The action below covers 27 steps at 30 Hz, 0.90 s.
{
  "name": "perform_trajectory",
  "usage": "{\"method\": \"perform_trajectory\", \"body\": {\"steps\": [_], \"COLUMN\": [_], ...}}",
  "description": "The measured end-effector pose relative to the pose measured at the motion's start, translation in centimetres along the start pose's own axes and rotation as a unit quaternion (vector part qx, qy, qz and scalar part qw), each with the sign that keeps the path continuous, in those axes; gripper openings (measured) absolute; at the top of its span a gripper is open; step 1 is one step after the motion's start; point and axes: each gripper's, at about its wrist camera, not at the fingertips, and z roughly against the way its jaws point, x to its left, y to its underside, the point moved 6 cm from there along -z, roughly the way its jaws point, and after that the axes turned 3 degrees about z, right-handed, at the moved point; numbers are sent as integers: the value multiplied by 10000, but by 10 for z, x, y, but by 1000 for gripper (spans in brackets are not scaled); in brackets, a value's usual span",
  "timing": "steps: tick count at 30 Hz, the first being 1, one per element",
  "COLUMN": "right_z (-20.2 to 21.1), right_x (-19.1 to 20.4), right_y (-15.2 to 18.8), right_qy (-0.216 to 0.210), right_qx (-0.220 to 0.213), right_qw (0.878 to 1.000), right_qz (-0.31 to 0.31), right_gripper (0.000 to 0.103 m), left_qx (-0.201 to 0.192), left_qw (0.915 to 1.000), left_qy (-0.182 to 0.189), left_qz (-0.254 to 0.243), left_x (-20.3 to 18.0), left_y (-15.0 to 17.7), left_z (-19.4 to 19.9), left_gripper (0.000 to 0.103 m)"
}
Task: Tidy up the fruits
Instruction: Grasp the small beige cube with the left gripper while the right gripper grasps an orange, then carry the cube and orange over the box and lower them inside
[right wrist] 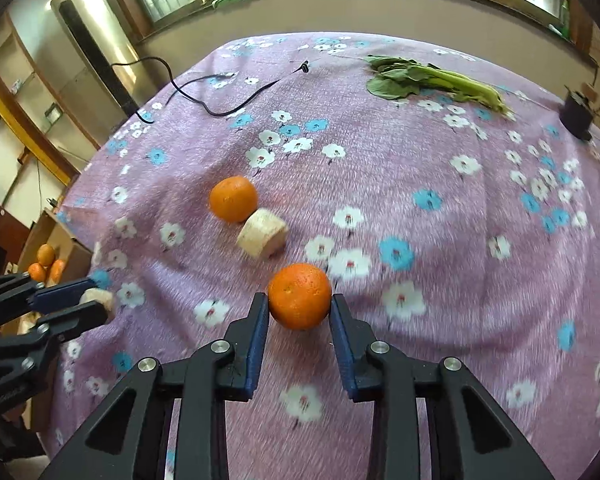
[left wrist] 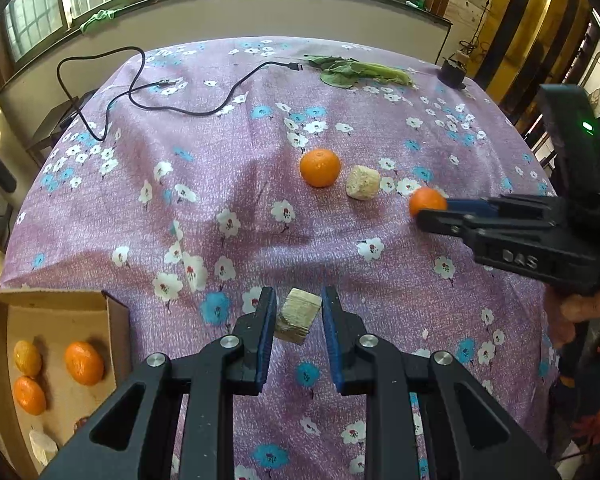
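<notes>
My left gripper (left wrist: pixel 298 310) is shut on a pale beige chunk (left wrist: pixel 298 316) and holds it above the tablecloth; it also shows in the right wrist view (right wrist: pixel 96 300). My right gripper (right wrist: pixel 300 304) is shut on an orange (right wrist: pixel 300 295), seen from the left wrist view too (left wrist: pixel 427 201). Another orange (left wrist: pixel 320 167) lies mid-table beside a second beige chunk (left wrist: pixel 363 182). A cardboard box (left wrist: pixel 116 312) at the lower left holds three oranges (left wrist: pixel 83 362) and a pale piece.
The table has a purple flowered cloth (left wrist: pixel 220 168). A black cable (left wrist: pixel 140 92) lies at the far left, leafy greens (left wrist: pixel 360 70) at the far edge, and a small dark object (left wrist: pixel 452 70) at the far right corner.
</notes>
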Motion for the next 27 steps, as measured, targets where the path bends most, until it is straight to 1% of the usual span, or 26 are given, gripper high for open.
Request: {"method": "perform_trajectory", "body": {"steps": [5, 12, 18, 27], "right_z": [25, 45, 59, 71], "right_x": [13, 30, 52, 89], "right_y": [31, 67, 78, 80], "right_qy": [-81, -162, -230, -348], "right_qx": [-110, -43, -62, -119], "right_qw": [9997, 9993, 9995, 9993], "right_qz": [-222, -348, -231, 61], "right_gripper": [33, 33, 33, 33], "left_qx": [8, -38, -144, -346], "left_qw": [10000, 9998, 9995, 9984], "left_qy": [-86, -188, -266, -384], "left_qz": [-1, 42, 112, 219], "left_x": [-8, -13, -10, 3], "left_y": [12, 29, 42, 55], "left_z": [6, 20, 36, 63], "left_gripper": [22, 22, 22, 22]}}
